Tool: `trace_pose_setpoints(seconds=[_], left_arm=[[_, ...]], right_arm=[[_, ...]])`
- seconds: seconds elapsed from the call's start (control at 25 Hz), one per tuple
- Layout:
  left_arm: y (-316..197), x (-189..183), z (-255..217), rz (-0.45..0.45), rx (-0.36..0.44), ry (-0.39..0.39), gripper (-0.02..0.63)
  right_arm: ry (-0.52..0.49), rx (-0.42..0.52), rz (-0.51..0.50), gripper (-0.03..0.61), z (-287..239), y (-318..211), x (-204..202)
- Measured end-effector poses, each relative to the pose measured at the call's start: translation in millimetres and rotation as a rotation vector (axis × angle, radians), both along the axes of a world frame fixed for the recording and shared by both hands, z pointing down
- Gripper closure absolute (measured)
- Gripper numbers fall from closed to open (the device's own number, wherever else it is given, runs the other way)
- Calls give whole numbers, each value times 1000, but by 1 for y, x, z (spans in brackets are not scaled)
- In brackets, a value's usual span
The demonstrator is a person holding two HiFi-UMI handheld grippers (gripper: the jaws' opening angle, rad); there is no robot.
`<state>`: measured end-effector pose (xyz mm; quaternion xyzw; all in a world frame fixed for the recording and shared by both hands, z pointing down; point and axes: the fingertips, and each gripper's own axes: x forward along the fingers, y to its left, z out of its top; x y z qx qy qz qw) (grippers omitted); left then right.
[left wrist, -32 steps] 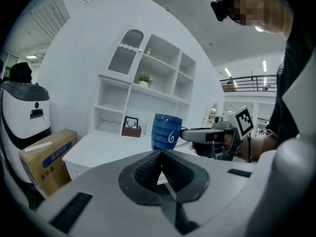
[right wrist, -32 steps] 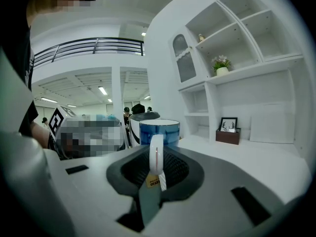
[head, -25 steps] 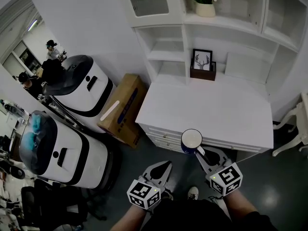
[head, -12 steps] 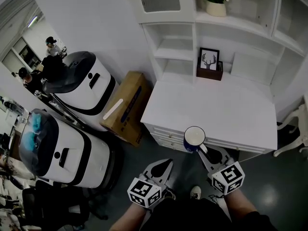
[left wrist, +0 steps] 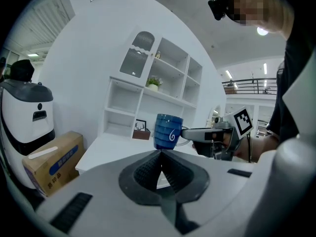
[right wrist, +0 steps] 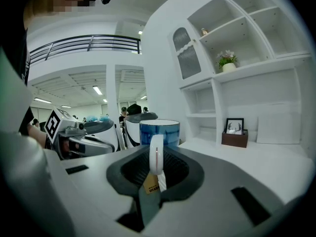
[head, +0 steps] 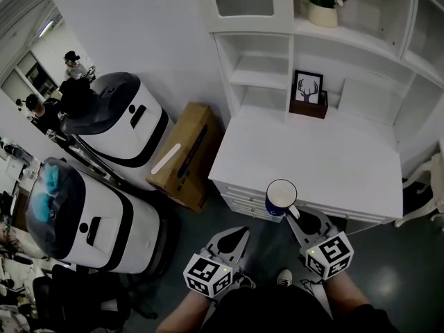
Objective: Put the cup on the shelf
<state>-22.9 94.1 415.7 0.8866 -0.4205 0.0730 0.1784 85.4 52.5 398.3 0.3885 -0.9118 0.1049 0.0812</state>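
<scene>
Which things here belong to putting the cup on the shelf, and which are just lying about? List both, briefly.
Job: blue cup, held by its handle in the right gripper; white shelf unit ahead.

Lying about: antler picture, flower pot, cardboard box, two white machines; left gripper, jaws together, empty.

The cup [head: 280, 198] hangs at the desk [head: 312, 158] front edge, shelves [head: 257, 78] behind, box [head: 184, 155] left.
</scene>
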Motion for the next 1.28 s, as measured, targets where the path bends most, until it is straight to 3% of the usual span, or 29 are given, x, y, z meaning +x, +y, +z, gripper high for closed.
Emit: trace_pose_setpoints(seconds=[0.56,1.28], left_arm=[[-24,-26,1,65,-4,-3,609],[-37,-88,-1,117,24,17,609]], right_arm=[[-2,-4,57,532,2,-28,-29],[13,-7,108,532,3,-42,-91]])
